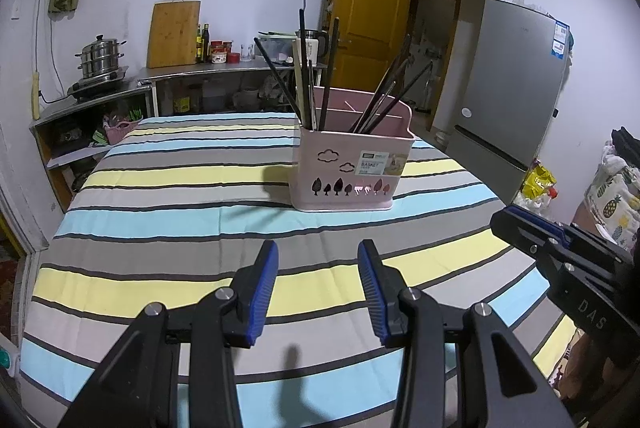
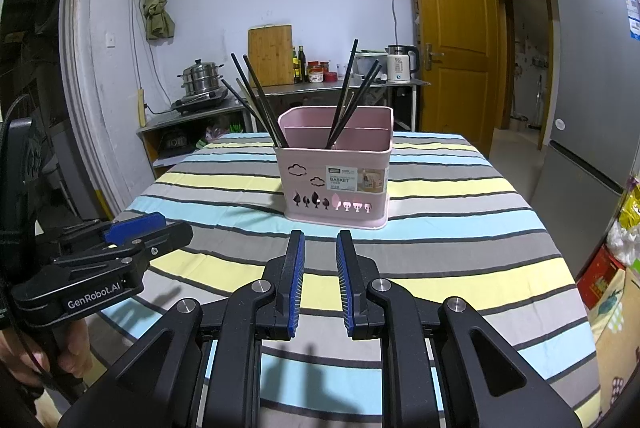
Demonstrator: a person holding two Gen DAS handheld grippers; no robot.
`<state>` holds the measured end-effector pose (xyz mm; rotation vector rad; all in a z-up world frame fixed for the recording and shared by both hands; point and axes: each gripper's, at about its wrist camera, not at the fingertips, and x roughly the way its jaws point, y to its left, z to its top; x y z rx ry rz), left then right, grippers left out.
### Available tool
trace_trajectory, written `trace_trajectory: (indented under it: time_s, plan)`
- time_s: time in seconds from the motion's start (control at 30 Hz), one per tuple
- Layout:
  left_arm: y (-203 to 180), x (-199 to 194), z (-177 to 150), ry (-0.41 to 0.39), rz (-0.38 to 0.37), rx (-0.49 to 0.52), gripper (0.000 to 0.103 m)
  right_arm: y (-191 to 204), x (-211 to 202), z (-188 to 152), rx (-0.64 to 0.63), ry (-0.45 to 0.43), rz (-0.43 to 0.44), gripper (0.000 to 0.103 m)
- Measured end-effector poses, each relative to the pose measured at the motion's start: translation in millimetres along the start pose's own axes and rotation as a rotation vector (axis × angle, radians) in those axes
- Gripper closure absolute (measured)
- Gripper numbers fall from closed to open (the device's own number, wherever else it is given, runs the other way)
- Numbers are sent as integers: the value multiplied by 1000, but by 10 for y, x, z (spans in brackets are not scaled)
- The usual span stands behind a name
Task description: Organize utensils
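Note:
A pink utensil basket (image 1: 352, 164) (image 2: 336, 184) stands upright on the striped tablecloth (image 1: 180, 188) (image 2: 460, 228), a little beyond both grippers. Several dark chopsticks (image 1: 308, 76) (image 2: 260, 100) lean out of its compartments, one bunch at the left and one at the right (image 1: 392, 92) (image 2: 352, 96). My left gripper (image 1: 318, 256) hovers over the cloth, open, with nothing between its blue pads. My right gripper (image 2: 320, 248) is open by a narrower gap, also empty. Each gripper shows in the other's view: the right one (image 1: 520, 228) at the right edge, the left one (image 2: 160, 228) at the left, held by a hand (image 2: 68, 352).
Behind the table run steel counters with a steamer pot (image 1: 100, 56) (image 2: 200, 78), a wooden cutting board (image 1: 174, 34) (image 2: 270, 56), bottles and a kettle (image 2: 400, 64). A yellow door (image 1: 372, 4) and a grey fridge (image 1: 516, 84) stand at the right. Bags sit by the table's right edge (image 2: 600, 280).

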<state>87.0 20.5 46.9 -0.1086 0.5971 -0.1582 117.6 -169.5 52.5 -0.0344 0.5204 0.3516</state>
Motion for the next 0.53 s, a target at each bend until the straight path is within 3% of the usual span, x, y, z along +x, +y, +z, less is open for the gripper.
trace_trajectory:
  time_s: [0.53]
  plan:
    - [-26,10,-25,9,2,0,60,-6,1,-3,2,0,0,86]
